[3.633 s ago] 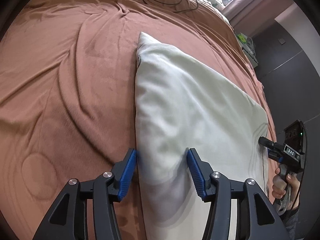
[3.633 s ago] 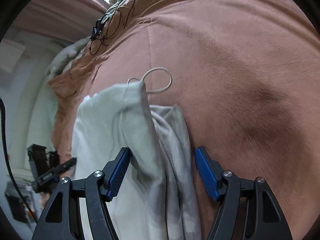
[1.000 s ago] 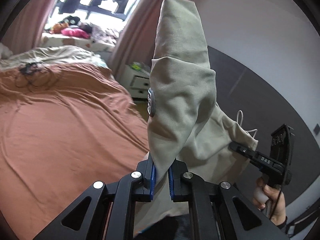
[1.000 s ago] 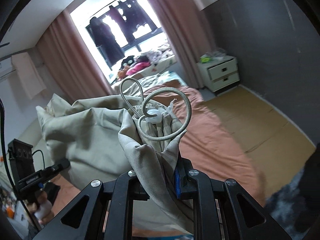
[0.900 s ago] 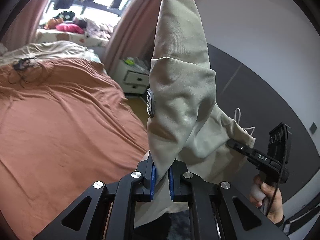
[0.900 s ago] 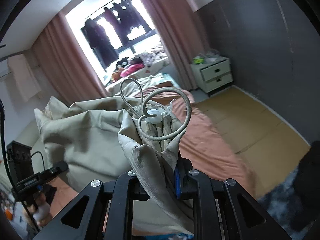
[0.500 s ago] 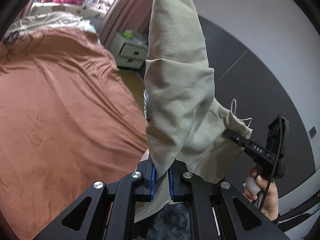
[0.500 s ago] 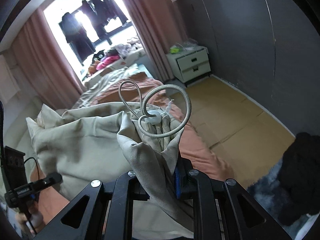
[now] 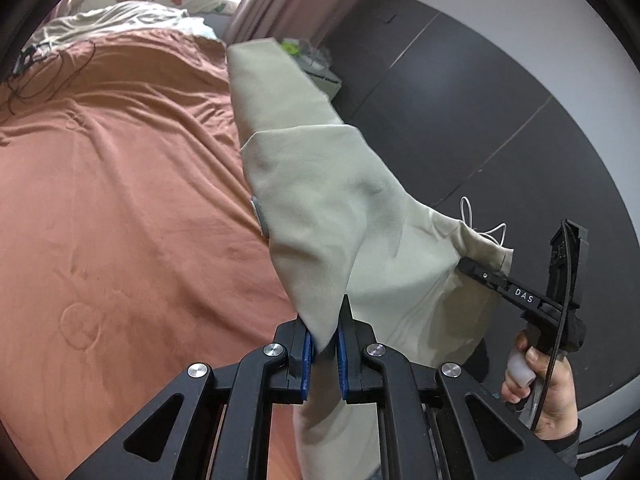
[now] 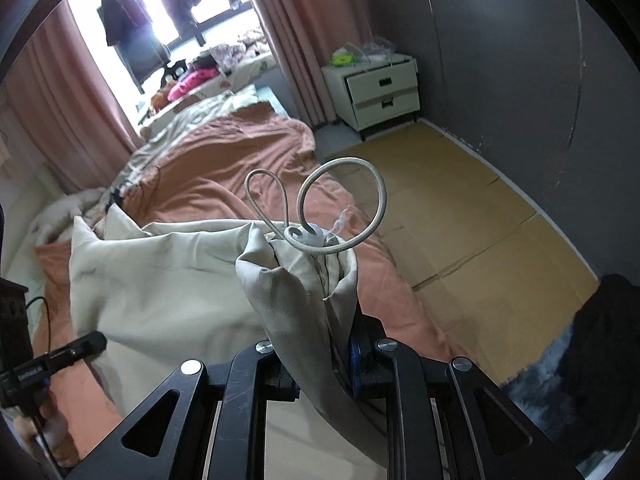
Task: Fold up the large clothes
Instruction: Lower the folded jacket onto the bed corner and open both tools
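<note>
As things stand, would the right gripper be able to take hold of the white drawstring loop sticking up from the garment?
Probably not: the right gripper is shut on the beige garment, so it is occupied, and the drawstring loop stands beyond its fingertips. It would have to release first.

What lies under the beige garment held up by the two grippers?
Below the beige garment spreads the rust-brown bedspread. The stretch of bed directly beneath the hanging cloth is covered, so anything lying there cannot be seen.

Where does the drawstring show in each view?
Left wrist: the drawstring is small, right of centre, looping above the garment corner that the right gripper pinches.
Right wrist: drawstring at centre, two large loops above the right gripper.
Shared landmark: the white nightstand.
</note>
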{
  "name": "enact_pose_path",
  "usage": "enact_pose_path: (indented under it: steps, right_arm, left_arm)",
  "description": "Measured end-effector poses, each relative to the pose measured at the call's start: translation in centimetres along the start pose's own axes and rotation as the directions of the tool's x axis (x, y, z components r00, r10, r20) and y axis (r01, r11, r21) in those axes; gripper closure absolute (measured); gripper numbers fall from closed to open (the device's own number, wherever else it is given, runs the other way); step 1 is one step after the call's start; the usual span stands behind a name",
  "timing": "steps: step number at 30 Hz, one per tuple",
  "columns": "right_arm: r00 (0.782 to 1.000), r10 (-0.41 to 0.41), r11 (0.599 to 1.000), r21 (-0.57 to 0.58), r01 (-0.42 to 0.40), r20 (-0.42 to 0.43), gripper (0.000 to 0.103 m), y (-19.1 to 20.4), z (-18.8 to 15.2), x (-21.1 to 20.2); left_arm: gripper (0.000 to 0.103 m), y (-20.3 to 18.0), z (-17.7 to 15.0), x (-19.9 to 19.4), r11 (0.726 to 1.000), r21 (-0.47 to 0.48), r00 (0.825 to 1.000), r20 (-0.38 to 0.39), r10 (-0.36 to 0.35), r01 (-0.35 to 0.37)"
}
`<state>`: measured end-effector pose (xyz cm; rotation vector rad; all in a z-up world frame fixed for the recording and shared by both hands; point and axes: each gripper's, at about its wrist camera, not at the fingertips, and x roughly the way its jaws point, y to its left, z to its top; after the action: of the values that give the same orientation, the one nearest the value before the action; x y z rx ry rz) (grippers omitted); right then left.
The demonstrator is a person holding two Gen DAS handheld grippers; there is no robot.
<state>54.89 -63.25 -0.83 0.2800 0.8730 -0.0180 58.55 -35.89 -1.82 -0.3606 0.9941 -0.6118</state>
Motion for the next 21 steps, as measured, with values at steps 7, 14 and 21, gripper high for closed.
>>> enact_pose_path:
  steps: [7, 14, 21]
  right_arm:
    - [0.989, -0.127, 0.992, 0.01, 0.128, -0.079, 0.05, 0.1, 1.2, 6.2]
    - [0.981, -0.186, 0.971, 0.141, 0.193, -0.061, 0.042, -3.8, -1.8, 4.8]
    - [0.971, -0.227, 0.944, 0.228, 0.239, -0.077, 0.042, -8.5, -8.2, 0.7]
  left_arm:
    - [0.052, 2.0, 0.0, 3.9, 0.99, 0.071, 0.992, -0.035, 0.122, -0.119]
    - [0.036, 4.9, -2.6, 4.7, 0.99, 0.052, 0.989, -0.06, 0.133, -0.13]
    - [0.036, 5.8, -5.2, 6.2, 0.989, 0.064, 0.981, -0.13, 0.143, -0.135]
